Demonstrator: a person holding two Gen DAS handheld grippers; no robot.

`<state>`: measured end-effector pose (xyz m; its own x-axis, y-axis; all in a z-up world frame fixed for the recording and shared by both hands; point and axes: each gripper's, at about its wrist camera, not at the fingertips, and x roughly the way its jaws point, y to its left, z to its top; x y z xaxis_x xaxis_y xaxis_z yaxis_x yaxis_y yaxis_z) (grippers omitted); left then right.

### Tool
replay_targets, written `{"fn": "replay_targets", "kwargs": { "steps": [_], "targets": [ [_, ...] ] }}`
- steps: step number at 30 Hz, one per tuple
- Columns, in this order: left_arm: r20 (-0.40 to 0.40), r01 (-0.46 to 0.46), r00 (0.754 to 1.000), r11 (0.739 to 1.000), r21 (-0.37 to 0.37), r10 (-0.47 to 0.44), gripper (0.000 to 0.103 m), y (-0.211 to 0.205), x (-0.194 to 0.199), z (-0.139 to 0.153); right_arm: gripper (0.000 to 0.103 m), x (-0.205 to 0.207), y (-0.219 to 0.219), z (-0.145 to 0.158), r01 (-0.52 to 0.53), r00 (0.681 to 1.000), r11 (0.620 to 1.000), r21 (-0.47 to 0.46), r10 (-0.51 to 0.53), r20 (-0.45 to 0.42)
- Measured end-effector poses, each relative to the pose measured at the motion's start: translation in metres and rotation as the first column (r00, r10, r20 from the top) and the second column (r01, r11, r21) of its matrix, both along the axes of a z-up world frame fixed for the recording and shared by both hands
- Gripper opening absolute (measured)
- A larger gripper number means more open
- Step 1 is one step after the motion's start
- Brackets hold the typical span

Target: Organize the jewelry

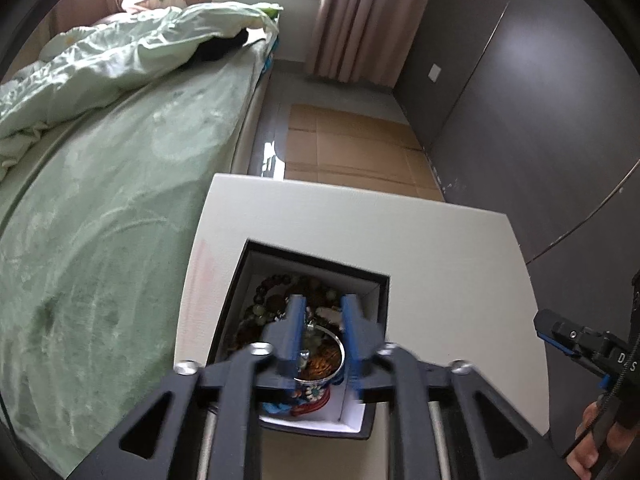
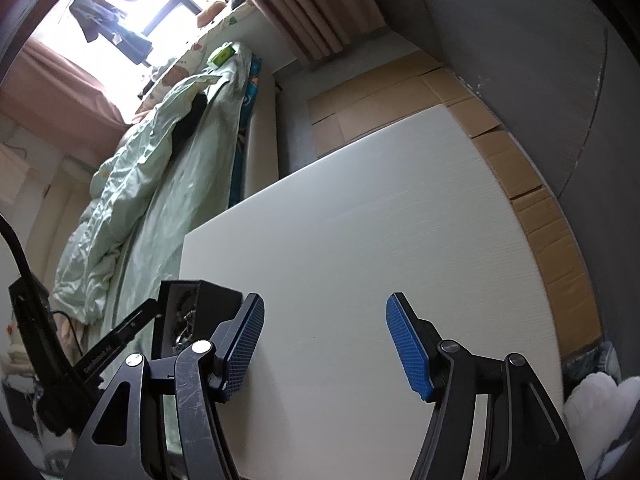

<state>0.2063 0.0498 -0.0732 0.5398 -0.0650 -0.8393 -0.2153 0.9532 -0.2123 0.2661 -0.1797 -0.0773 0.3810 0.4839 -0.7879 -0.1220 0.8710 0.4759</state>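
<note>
Jewelry, a tangle of green, brown and dark beaded strands (image 1: 276,304), lies heaped inside the black square box with white lining (image 1: 352,420), which rests on the white rectangular table (image 1: 440,248). Directly ahead of the left gripper (image 1: 322,322), between its blue-padded fingers (image 1: 296,332), sits a silver-rimmed enamel bangle with floral pattern (image 1: 320,380); the jaws stand narrow around it, seemingly clamped on it just above the box. To the right, the right gripper (image 2: 325,346) hovers over bare table with its jaws spread wide, holding nothing. Judged from this arrangement, most pieces are already gathered, and the bangle's placement appears to be the step in hand.
</note>
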Motion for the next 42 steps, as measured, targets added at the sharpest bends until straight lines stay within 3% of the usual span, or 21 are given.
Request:
{"fn": "replay_targets", "kwargs": {
  "steps": [2, 3, 18, 21, 26, 31, 42],
  "targets": [
    [0.014, -0.004, 1.000, 1.000, 0.012, 0.004, 0.066, 0.001, -0.006, 0.003, 0.064, -0.002, 0.004, 0.001, -0.006, 1.000, 1.000, 0.010, 0.006, 0.001],
    [0.024, -0.004, 1.000, 1.000, 0.019, 0.004, 0.069, 0.000, -0.008, 0.005, 0.064, -0.004, 0.005, 0.001, -0.007, 1.000, 1.000, 0.013, 0.007, 0.001],
    [0.116, -0.052, 0.992, 0.999, 0.017, 0.050, 0.073, -0.008, -0.068, 0.034, 0.064, -0.054, 0.015, 0.027, -0.031, 0.995, 0.999, -0.025, 0.033, 0.090],
    [0.162, -0.078, 0.984, 0.997, 0.006, 0.076, 0.082, -0.008, -0.082, 0.043, 0.079, -0.069, 0.013, 0.037, -0.038, 0.990, 0.999, -0.029, 0.042, 0.132],
    [0.228, -0.085, 0.970, 0.996, 0.001, 0.082, 0.092, -0.016, -0.107, 0.054, 0.092, -0.093, 0.014, 0.050, -0.045, 0.977, 0.996, -0.079, 0.060, 0.207],
    [0.260, -0.101, 0.961, 0.995, 0.009, 0.096, 0.103, -0.019, -0.127, 0.061, 0.097, -0.112, 0.016, 0.058, -0.048, 0.968, 0.991, -0.123, 0.077, 0.239],
    [0.330, -0.070, 0.943, 0.992, 0.109, 0.031, 0.103, -0.037, -0.172, 0.100, 0.099, -0.154, 0.028, 0.093, -0.091, 0.943, 0.977, -0.193, 0.147, 0.300]
  ]
}}
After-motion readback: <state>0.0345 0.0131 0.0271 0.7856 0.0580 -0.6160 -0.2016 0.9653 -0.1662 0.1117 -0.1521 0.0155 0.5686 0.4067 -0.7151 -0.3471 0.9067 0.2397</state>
